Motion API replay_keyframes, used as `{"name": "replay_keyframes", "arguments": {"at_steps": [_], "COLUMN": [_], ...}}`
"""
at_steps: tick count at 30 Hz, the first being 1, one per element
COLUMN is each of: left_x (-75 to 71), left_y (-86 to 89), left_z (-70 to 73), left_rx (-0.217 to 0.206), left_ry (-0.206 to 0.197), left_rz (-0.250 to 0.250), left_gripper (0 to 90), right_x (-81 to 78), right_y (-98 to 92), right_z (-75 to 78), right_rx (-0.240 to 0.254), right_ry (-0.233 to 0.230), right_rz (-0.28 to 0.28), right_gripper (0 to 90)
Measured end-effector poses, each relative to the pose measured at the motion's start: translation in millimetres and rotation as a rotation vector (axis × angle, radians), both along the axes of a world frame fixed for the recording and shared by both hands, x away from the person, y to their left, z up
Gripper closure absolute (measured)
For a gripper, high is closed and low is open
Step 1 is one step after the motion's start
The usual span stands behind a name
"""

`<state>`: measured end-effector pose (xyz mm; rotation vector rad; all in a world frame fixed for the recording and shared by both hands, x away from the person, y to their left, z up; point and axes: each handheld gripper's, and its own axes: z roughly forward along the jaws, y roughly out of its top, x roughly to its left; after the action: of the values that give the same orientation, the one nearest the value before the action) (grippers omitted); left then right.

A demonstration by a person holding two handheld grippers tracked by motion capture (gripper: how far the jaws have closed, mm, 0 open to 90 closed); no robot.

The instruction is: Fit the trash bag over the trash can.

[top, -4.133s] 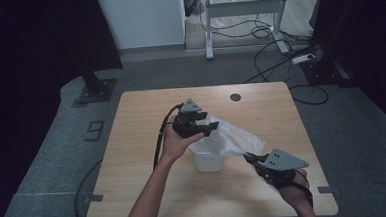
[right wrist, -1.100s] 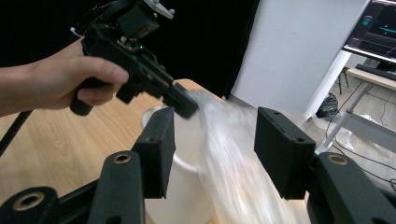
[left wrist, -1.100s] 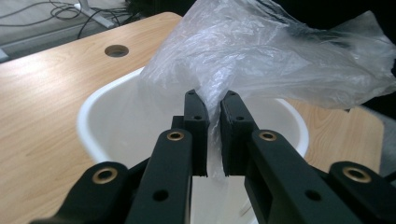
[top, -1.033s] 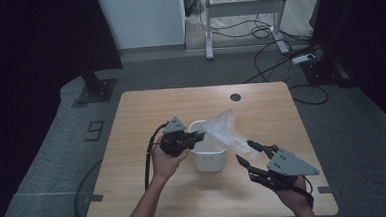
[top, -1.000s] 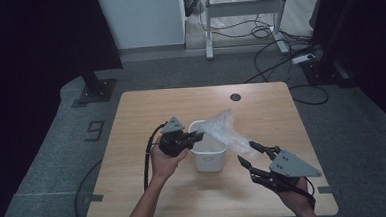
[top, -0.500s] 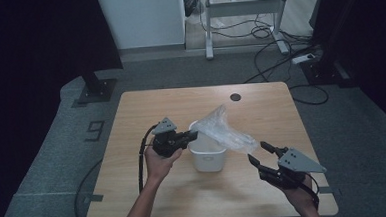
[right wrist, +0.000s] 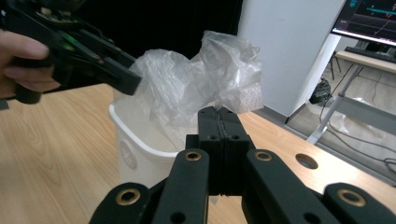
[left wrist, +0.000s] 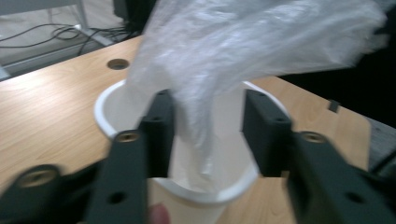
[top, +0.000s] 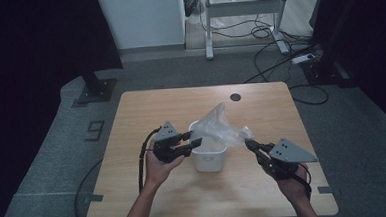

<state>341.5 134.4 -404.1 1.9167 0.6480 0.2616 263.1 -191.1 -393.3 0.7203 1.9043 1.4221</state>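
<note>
A small white bin (top: 208, 160) stands mid-table with a clear plastic bag (top: 219, 127) bunched up out of its mouth. My left gripper (top: 195, 138) sits at the bin's left rim. Its jaws have just been opening. In the left gripper view the left gripper (left wrist: 208, 100) is open, and a fold of the bag (left wrist: 243, 42) hangs loose between the pads above the bin (left wrist: 105, 116). My right gripper (top: 248, 143) reaches in from the right. Its jaws have just been closing, and the right gripper (right wrist: 219, 112) is shut on the bag's lower edge (right wrist: 187, 84) beside the bin (right wrist: 135, 149).
The wooden table (top: 181, 104) has a round cable hole (top: 236, 96) near its far edge. Beyond it on the floor are a metal desk frame (top: 241, 8) and loose cables (top: 278, 59). A black stand base (top: 95, 88) sits off the far left corner.
The left jaws have opened and let go of the bag fold. The right jaws have shut at the bag's right corner. The bag now stands higher above the bin.
</note>
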Motion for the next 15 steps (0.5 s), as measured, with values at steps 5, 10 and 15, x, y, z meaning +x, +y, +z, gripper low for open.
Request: {"name": "replay_keyframes", "arguments": {"at_steps": [5, 10, 15], "left_x": [-7.0, -13.6, -17.0], "left_y": [7.7, 12.0, 6.9], "left_z": [7.5, 17.2, 17.3], "left_rx": [-0.025, -0.025, 0.025], "left_ry": [-0.024, -0.035, -0.027], "left_rz": [-0.02, -0.044, -0.055], "left_gripper": [36.2, 23.9, 13.3], "right_x": [2.4, 7.4, 11.4], "right_y": [4.9, 9.1, 7.0], "right_z": [0.9, -2.9, -3.1], "right_rx": [-0.024, -0.046, -0.033], "right_ry": [-0.005, 0.003, 0.0], "right_rz": [0.018, 0.014, -0.007], "right_gripper": [89.1, 89.0, 89.1]}}
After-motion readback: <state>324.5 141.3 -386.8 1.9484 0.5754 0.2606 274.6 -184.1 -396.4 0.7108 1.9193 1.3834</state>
